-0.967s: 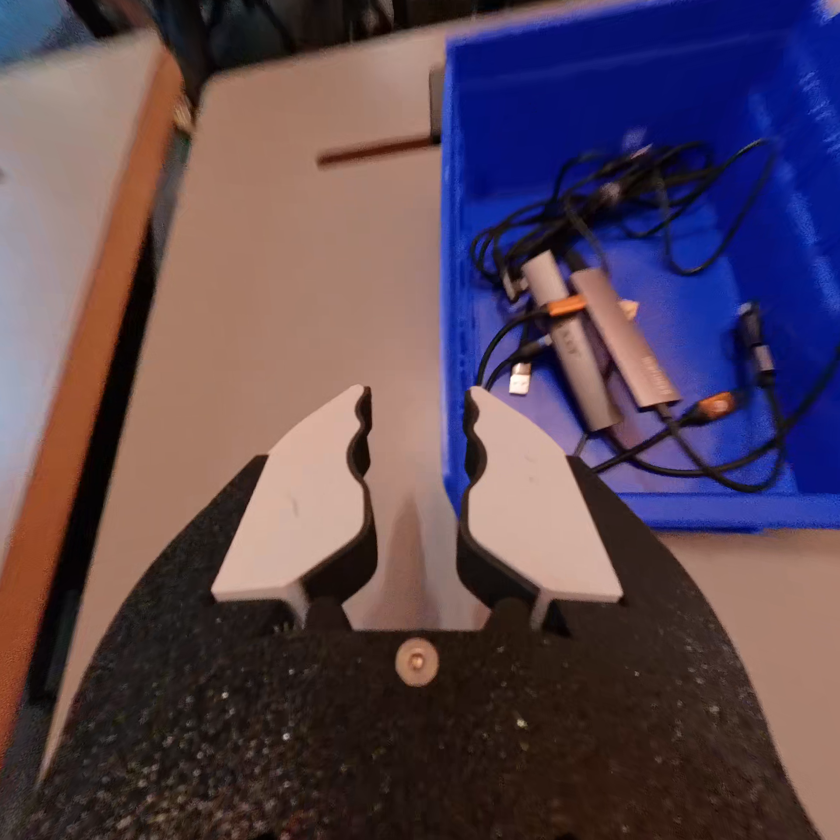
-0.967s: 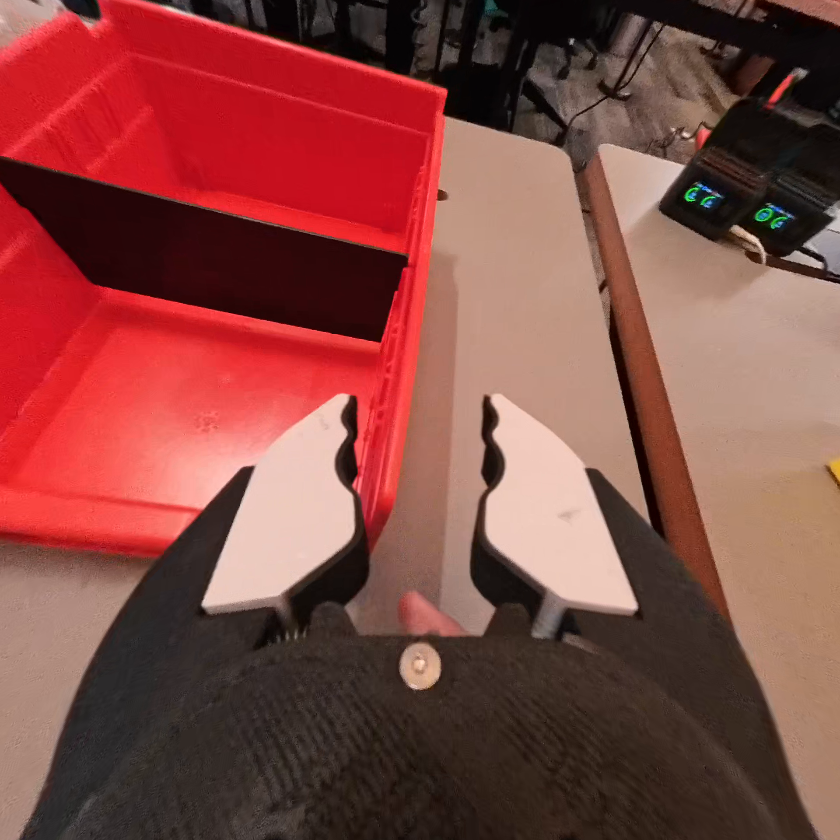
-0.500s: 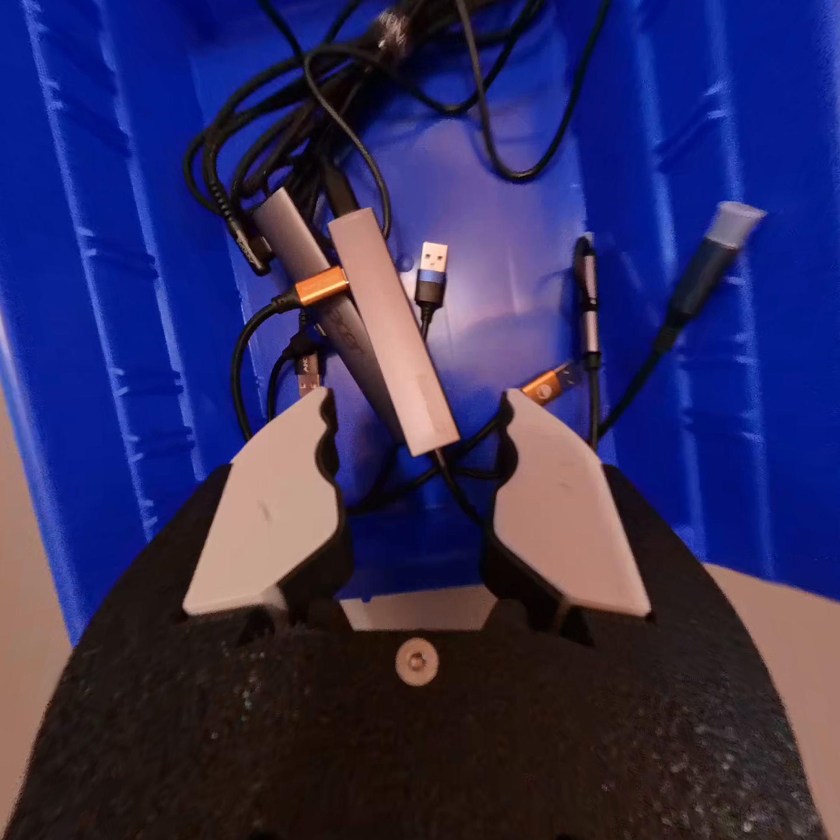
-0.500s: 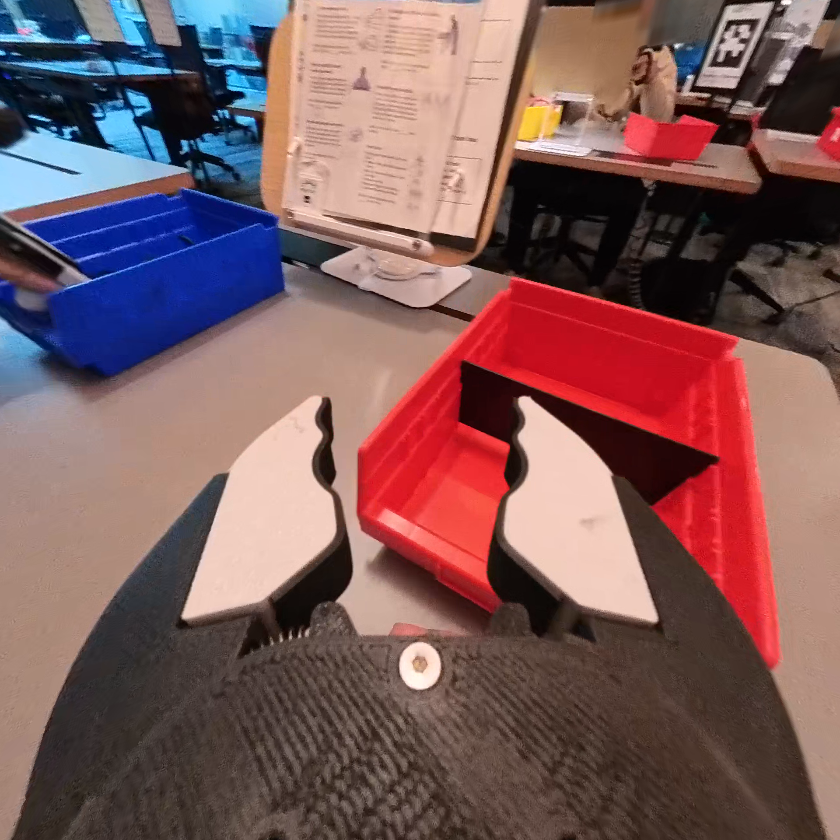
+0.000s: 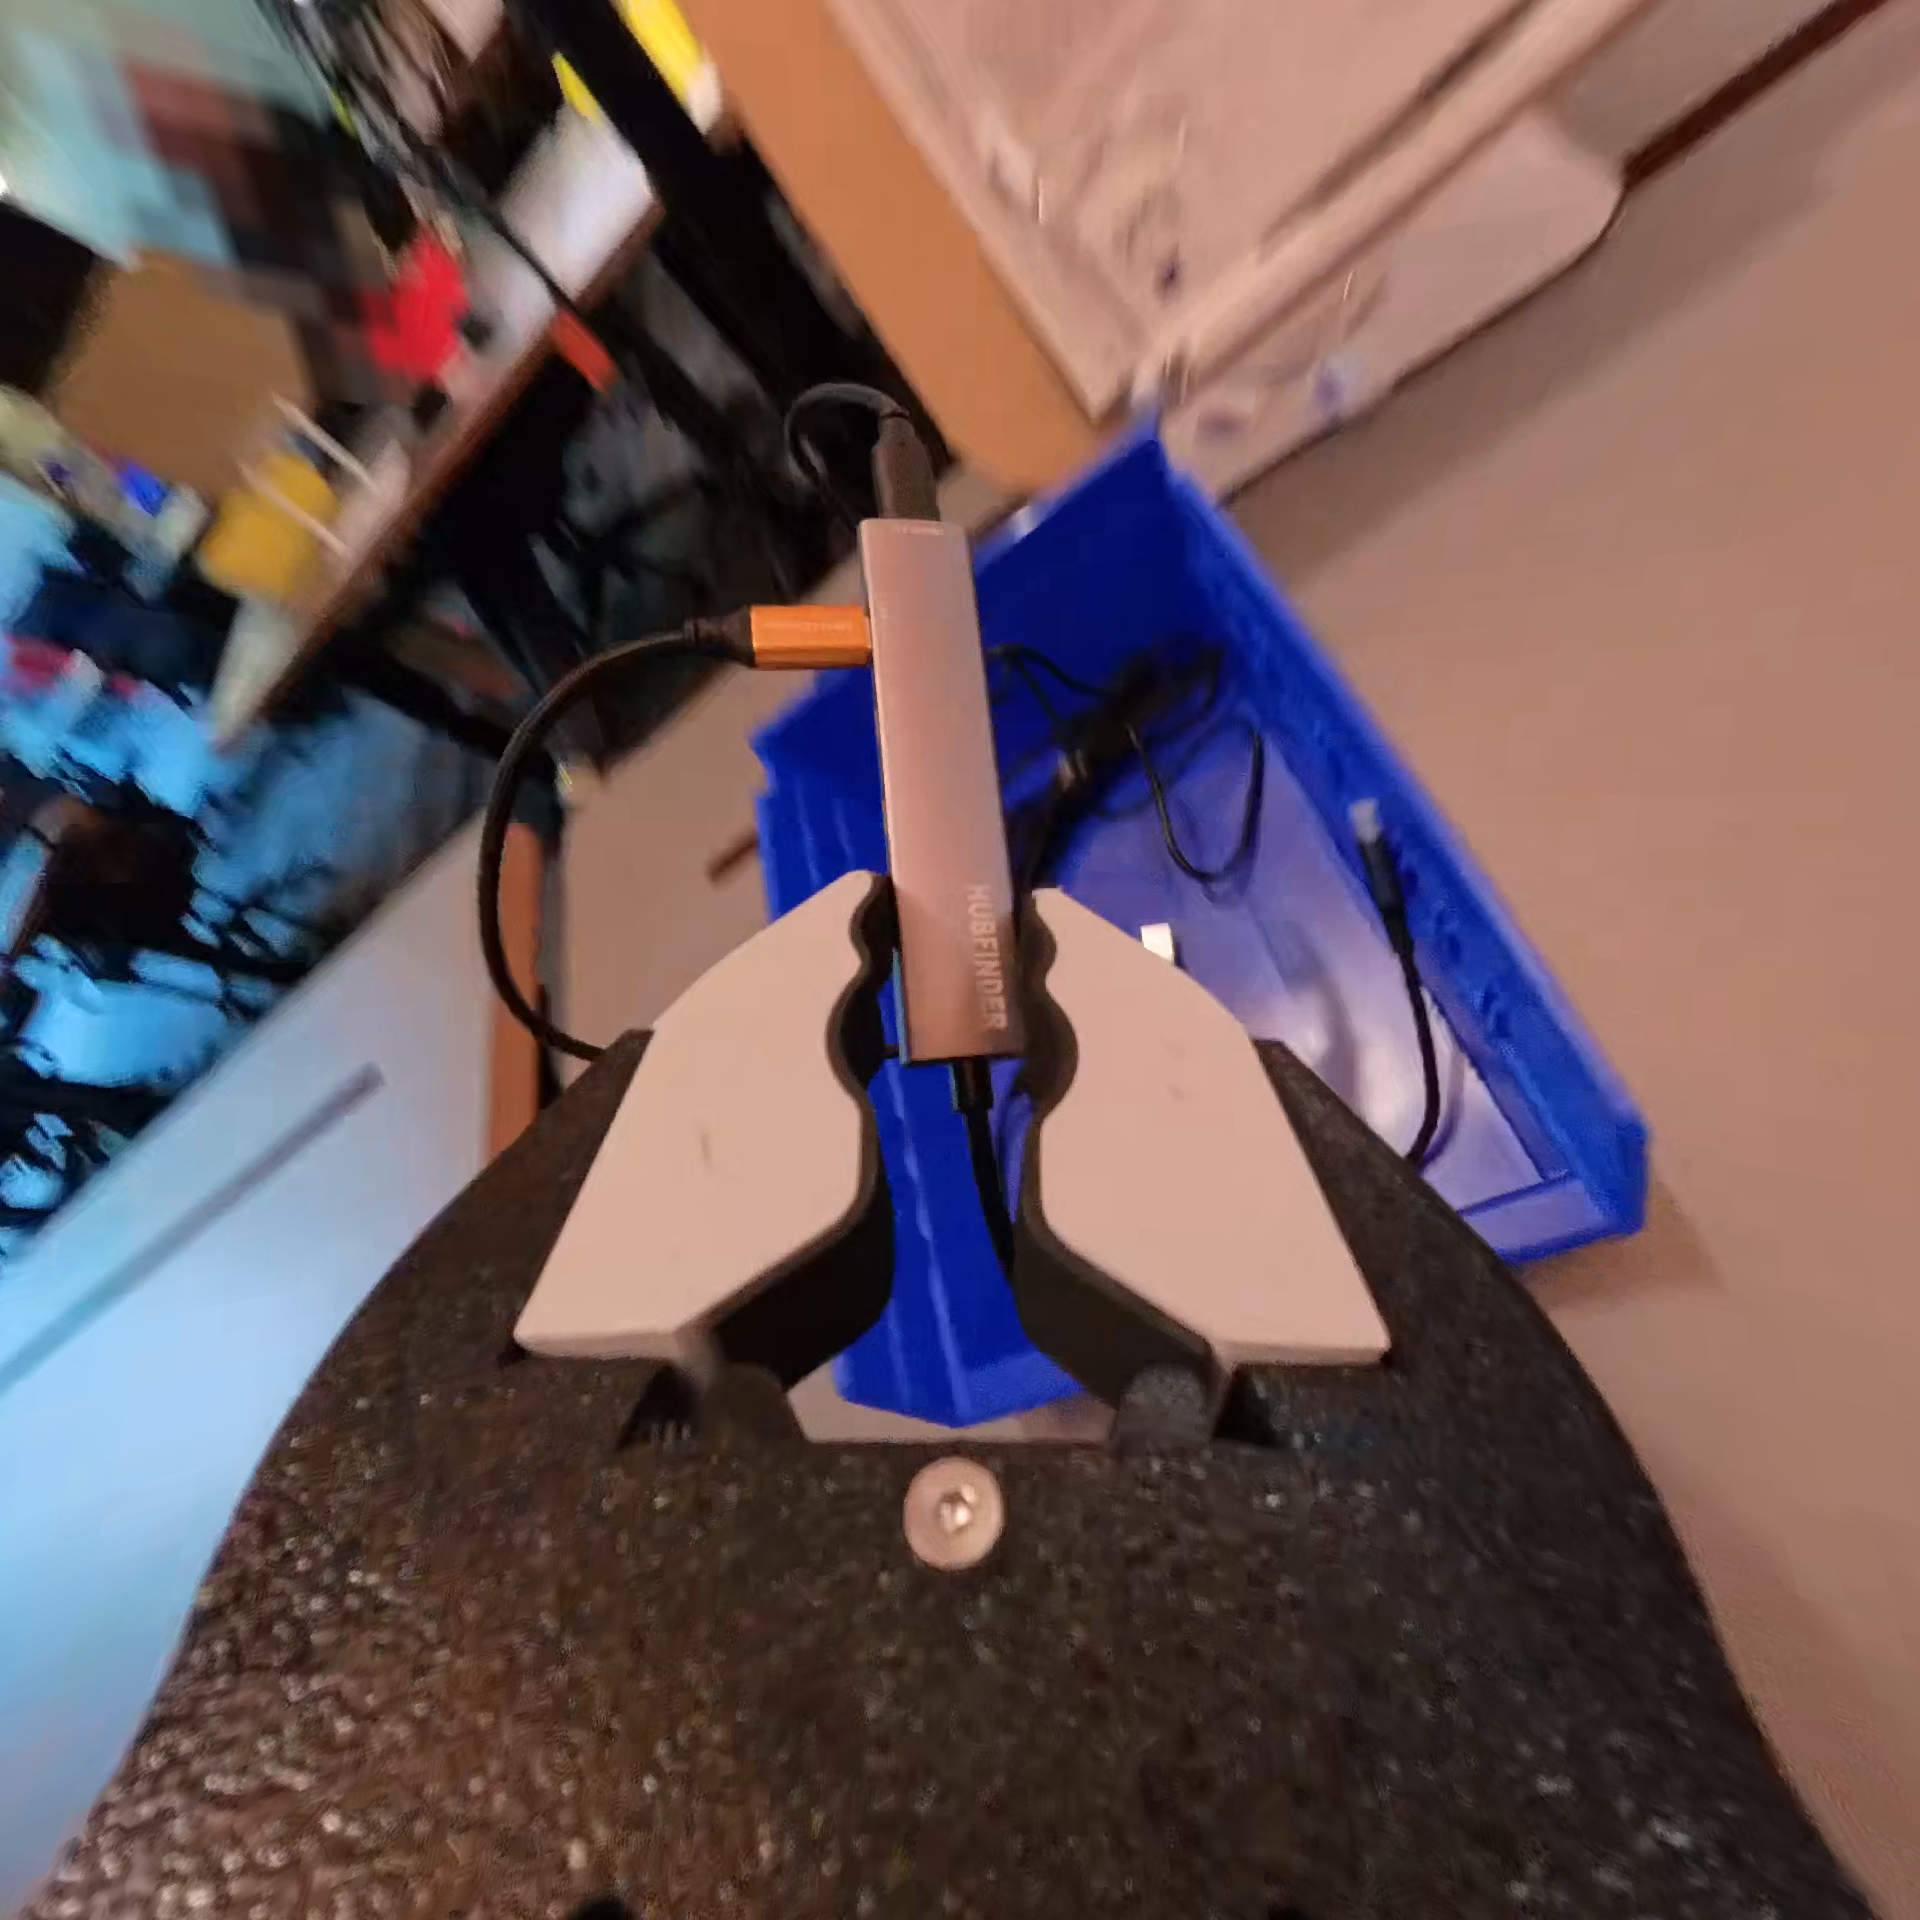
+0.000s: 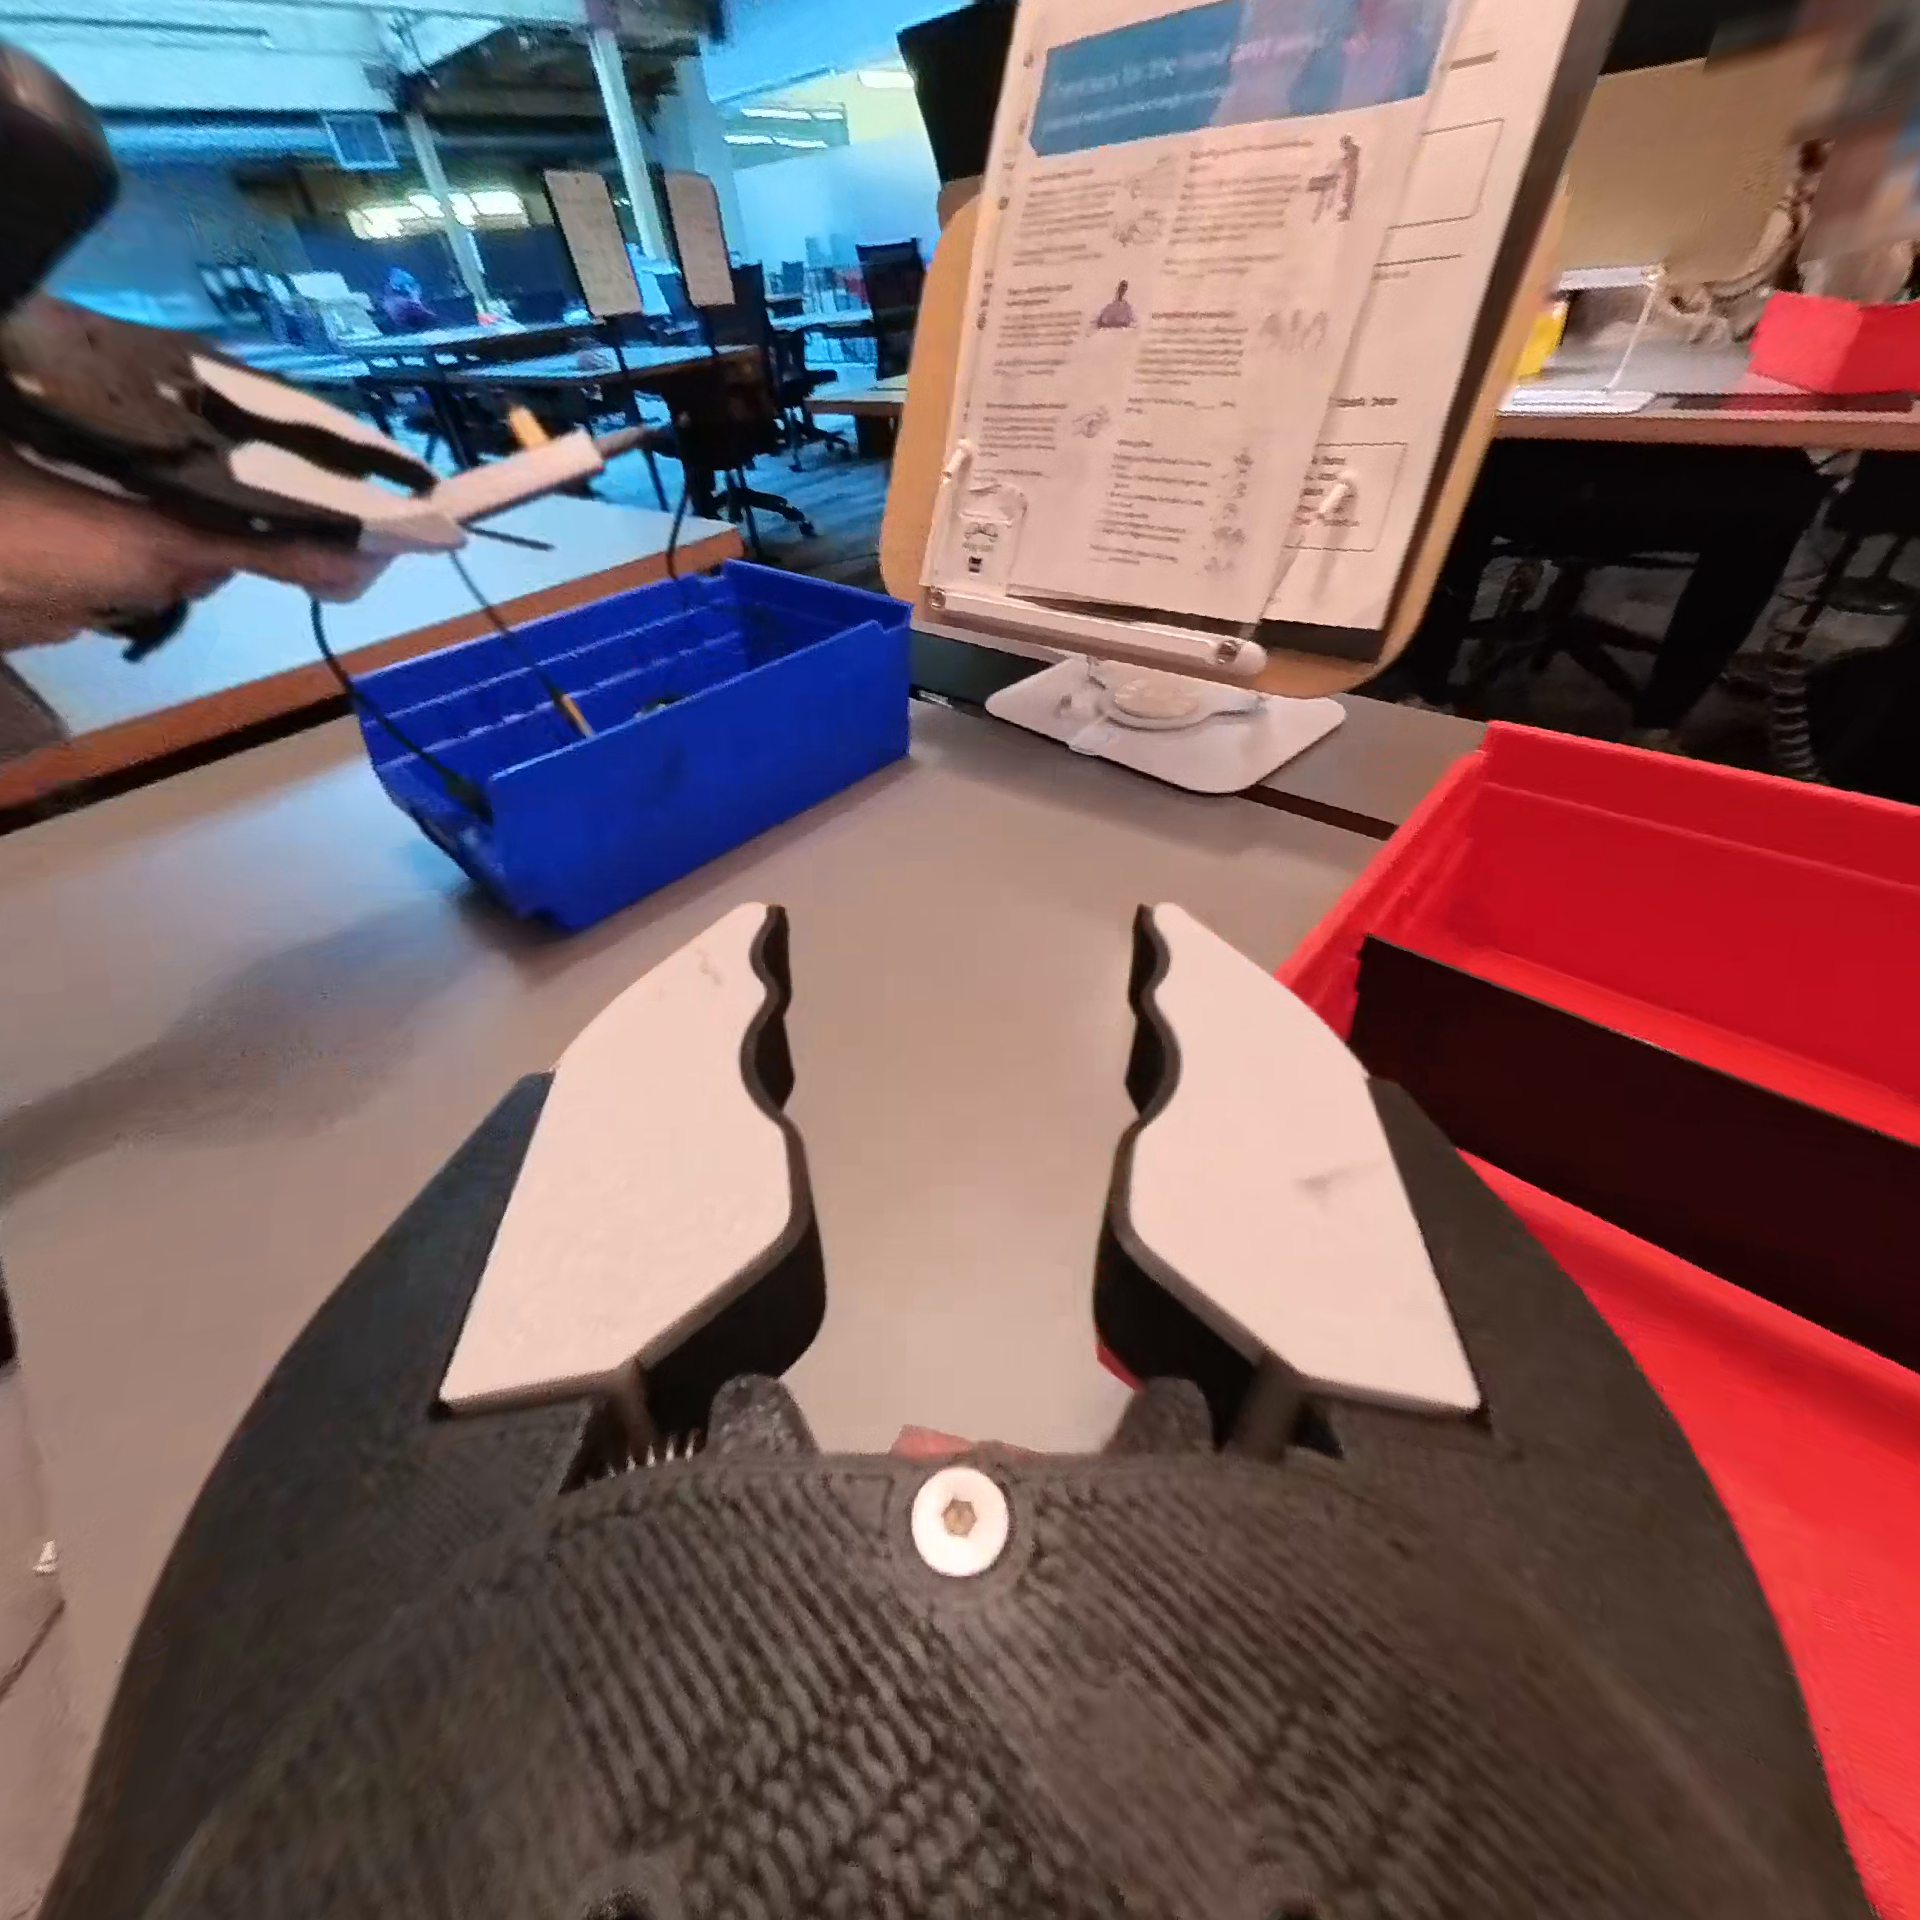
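We see the left gripper [image 5: 954,940] clamped on the lower end of a slim grey hub [image 5: 935,790], its 2 fingers [image 5: 727,1122] pressing the hub's sides so that it sticks out ahead of the jaws, lifted clear above the blue bin [image 5: 1538,1195]. An orange plug [image 5: 808,636] sits in the hub's left side, and its black cable [image 5: 509,831] loops down past the left finger. Another black lead leaves the hub's far end, and a third runs from the near end back between the fingers. Inside the bin lie more black cables [image 5: 1174,769], one of them with a grey connector along the right wall. The bin rests on a grey table [image 5: 1662,727], and the background here is blurred. From the right wrist view, the left gripper [image 6: 416,509] appears at the upper left, held in a hand [image 6: 94,577] above and to the left of the blue bin [image 6: 675,790], with cables hanging from it down into the bin. The right gripper [image 6: 956,935] hovers over the table [image 6: 260,987] with its jaws spread wide and nothing between them. Just to its right stands a red bin [image 6: 1714,1403] crossed by a black divider [image 6: 1621,1101]. Behind the 2 bins a stand [image 6: 1174,717] props up a board of printed sheets [image 6: 1195,332].
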The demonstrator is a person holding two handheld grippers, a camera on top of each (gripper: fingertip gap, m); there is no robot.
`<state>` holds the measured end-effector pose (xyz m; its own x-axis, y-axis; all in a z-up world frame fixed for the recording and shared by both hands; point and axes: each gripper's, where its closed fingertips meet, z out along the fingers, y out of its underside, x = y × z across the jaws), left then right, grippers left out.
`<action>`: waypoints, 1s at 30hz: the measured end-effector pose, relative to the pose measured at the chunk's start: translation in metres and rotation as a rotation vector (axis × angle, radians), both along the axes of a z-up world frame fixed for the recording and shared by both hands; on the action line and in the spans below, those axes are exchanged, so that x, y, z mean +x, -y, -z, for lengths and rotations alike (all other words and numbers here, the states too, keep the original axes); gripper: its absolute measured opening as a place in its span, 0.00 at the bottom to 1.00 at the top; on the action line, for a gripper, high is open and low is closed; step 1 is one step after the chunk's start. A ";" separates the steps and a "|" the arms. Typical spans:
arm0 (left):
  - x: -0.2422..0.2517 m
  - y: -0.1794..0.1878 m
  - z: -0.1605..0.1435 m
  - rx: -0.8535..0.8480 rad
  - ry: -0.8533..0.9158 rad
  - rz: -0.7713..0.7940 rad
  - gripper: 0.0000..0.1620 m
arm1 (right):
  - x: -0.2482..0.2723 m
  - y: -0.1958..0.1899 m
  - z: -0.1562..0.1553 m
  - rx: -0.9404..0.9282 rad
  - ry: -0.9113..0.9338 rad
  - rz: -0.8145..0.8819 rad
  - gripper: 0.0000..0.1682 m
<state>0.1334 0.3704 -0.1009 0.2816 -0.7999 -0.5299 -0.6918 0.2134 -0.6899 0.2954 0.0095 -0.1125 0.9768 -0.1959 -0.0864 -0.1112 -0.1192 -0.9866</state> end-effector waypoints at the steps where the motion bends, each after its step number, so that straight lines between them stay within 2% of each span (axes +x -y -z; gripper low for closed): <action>1: 0.001 0.011 -0.024 0.051 0.036 0.042 0.14 | -0.007 -0.005 -0.002 0.010 0.000 -0.026 0.38; 5: 0.005 0.070 -0.112 0.188 0.207 0.253 0.14 | -0.041 -0.021 -0.020 0.097 0.015 -0.142 0.38; 7: 0.008 0.111 -0.137 0.284 0.247 0.424 0.14 | -0.060 -0.029 -0.034 0.176 -0.010 -0.205 0.39; 9: 0.013 0.148 -0.141 0.384 0.258 0.533 0.14 | -0.080 -0.035 -0.049 0.285 -0.078 -0.263 0.39; 11: 0.018 0.175 -0.126 0.519 0.216 0.594 0.14 | -0.091 -0.042 -0.053 0.356 -0.192 -0.296 0.39; 13: 0.025 0.200 -0.095 0.607 0.174 0.656 0.14 | -0.091 -0.051 -0.045 0.361 -0.267 -0.285 0.39; 17: 0.030 0.249 -0.017 0.519 0.129 0.849 0.14 | -0.089 -0.062 -0.021 0.371 -0.324 -0.316 0.35; 19: 0.028 0.265 0.005 0.417 0.154 0.911 0.14 | -0.088 -0.067 -0.004 0.333 -0.377 -0.353 0.32; 20: 0.027 0.271 0.011 0.351 0.177 0.927 0.14 | -0.089 -0.069 0.001 0.337 -0.392 -0.380 0.30; 21: 0.026 0.274 0.016 0.285 0.187 0.943 0.14 | -0.094 -0.067 0.001 0.367 -0.403 -0.435 0.23; 22: 0.025 0.277 0.019 0.236 0.197 0.960 0.14 | -0.101 -0.063 -0.004 0.412 -0.406 -0.508 0.12; 28: 0.016 0.288 0.016 0.025 0.300 1.064 0.13 | -0.117 -0.046 -0.019 0.581 -0.338 -0.719 0.06; 30: 0.006 0.301 0.009 -0.147 0.346 1.145 0.09 | -0.127 -0.032 -0.024 0.628 -0.261 -0.825 0.05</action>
<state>0.1396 0.0697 -0.1097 -0.5218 -0.7251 -0.4494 0.0741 0.4863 -0.8706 0.1687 0.0416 -0.0887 0.7236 0.6695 -0.1680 -0.4453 0.2668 -0.8547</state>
